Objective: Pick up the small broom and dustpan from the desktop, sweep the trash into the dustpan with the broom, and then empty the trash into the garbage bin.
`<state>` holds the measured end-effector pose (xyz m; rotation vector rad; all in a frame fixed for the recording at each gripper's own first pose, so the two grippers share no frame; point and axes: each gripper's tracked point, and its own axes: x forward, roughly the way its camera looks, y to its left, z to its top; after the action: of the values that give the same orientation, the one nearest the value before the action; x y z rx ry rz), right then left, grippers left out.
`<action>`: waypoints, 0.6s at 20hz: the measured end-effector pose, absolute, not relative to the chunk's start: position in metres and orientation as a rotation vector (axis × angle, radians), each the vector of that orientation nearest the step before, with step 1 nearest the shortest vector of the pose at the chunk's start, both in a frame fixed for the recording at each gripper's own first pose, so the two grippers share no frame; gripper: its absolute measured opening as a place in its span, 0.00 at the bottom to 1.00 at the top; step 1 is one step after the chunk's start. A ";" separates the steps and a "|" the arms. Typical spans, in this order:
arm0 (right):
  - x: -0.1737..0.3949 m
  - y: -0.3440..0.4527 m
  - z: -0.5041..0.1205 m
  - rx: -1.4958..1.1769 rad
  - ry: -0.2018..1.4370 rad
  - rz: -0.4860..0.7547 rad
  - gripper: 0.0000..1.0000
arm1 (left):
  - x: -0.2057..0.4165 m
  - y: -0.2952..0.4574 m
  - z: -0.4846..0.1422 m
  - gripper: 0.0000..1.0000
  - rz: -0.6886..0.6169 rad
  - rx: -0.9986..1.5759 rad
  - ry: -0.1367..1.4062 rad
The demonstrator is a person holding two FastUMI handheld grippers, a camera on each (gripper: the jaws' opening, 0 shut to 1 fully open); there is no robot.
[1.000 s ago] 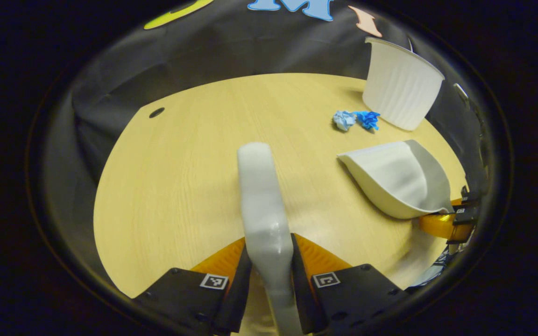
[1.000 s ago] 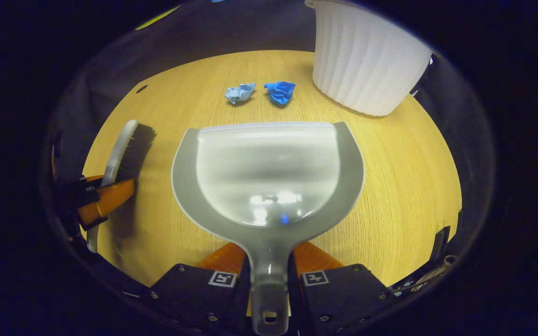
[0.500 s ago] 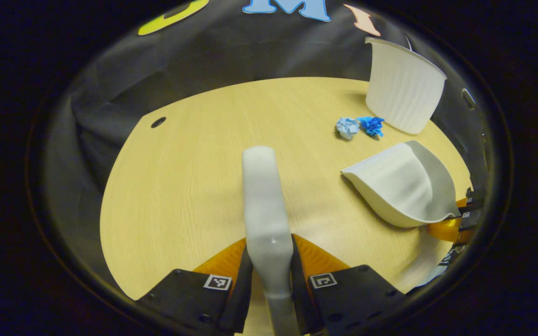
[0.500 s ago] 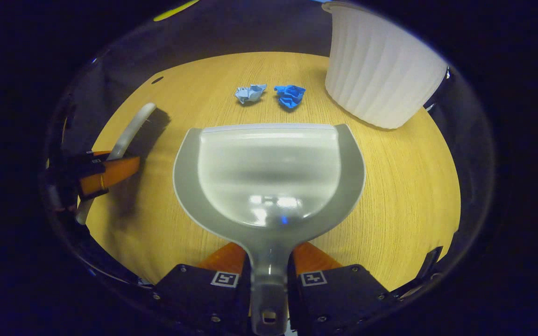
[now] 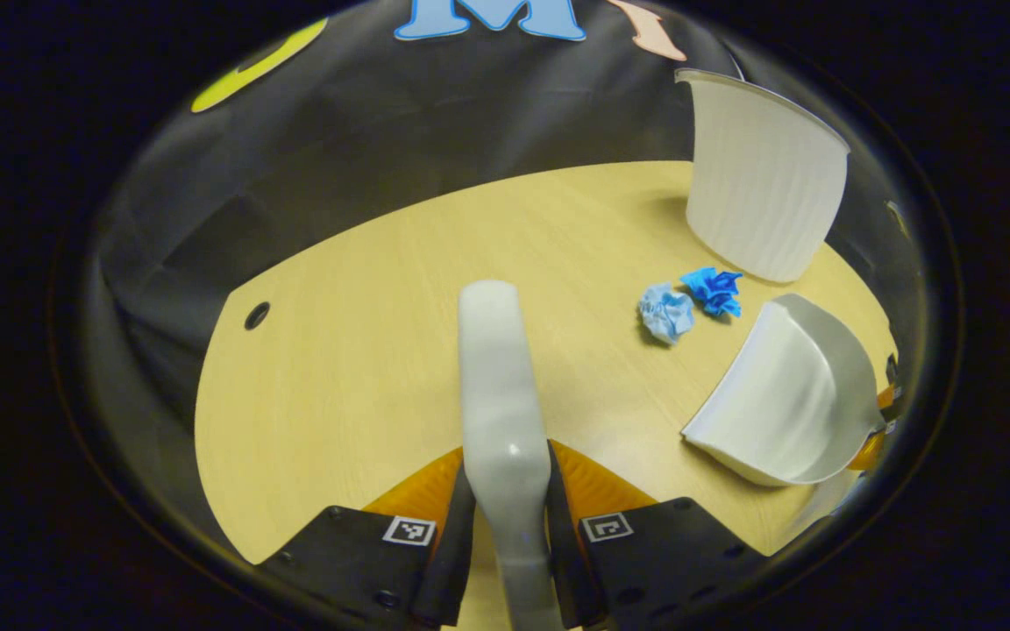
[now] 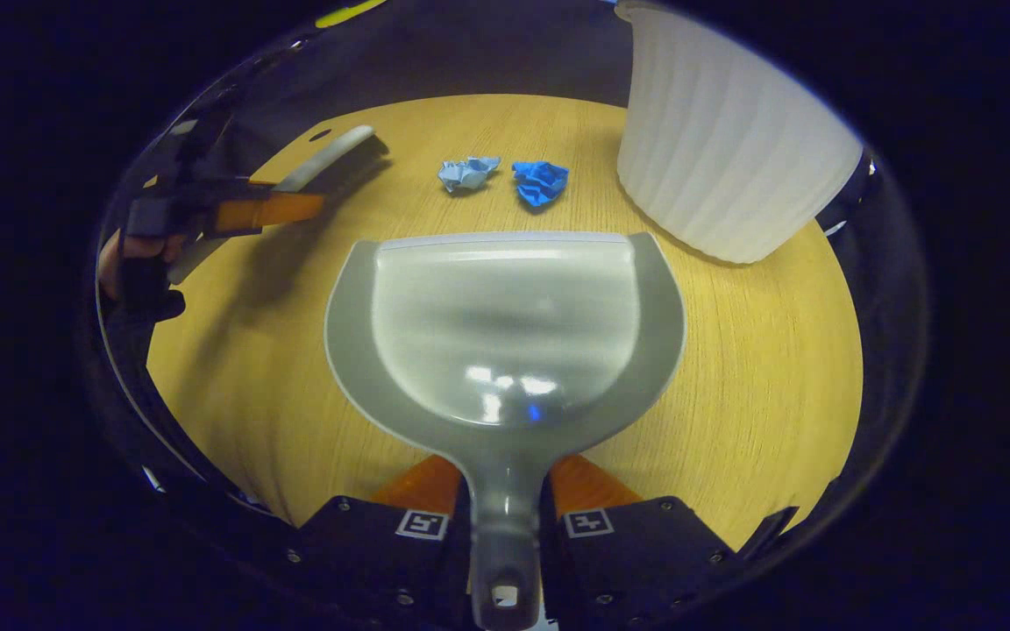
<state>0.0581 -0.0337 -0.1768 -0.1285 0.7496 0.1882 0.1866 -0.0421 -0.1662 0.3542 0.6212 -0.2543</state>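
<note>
In the left gripper view, the left hand-held gripper (image 5: 505, 526) has its two fingers closed tight on the pale grey handle of the small broom (image 5: 496, 386), which runs straight ahead toward 12 o'clock over the wooden desk (image 5: 356, 368). Toward 2 o'clock lie two crumpled bits of trash, a light blue paper wad (image 5: 666, 312) and, just beside it, a darker blue paper wad (image 5: 714, 291). Beyond them, at about 1 o'clock, stands the white ribbed garbage bin (image 5: 759, 184). At 3 o'clock the dustpan (image 5: 790, 399) is tilted, with its open mouth toward the wads.

In the right gripper view, the right hand-held gripper (image 6: 505, 526) is clamped with both fingers on the stem of the grey dustpan (image 6: 505, 324), whose front lip faces 12 o'clock. Near that lip but apart from it sit the light blue paper wad (image 6: 468, 173) and the darker blue paper wad (image 6: 540, 182). The garbage bin (image 6: 733, 158) stands at 1 o'clock, near the darker wad. At 10 o'clock the broom (image 6: 330, 162), with its dark bristles, is held in the left hand-held gripper (image 6: 246, 210), and part of a hand (image 6: 119, 258) shows behind it.
</note>
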 end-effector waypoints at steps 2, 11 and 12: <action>0.060 -0.039 -0.175 -0.149 0.756 0.203 0.33 | 0.204 -0.056 -0.171 0.49 -0.290 0.393 0.621; 0.069 -0.052 -0.169 -0.158 0.787 0.257 0.33 | 0.243 -0.127 -0.173 0.46 -0.528 0.560 0.593; 0.071 -0.052 -0.169 -0.154 0.790 0.262 0.33 | 0.244 -0.136 -0.174 0.45 -0.564 0.581 0.592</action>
<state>0.0709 -0.0521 -0.1694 -0.1544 0.7904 0.2623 0.2436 -0.1355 -0.1742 0.5810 0.5924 -0.5643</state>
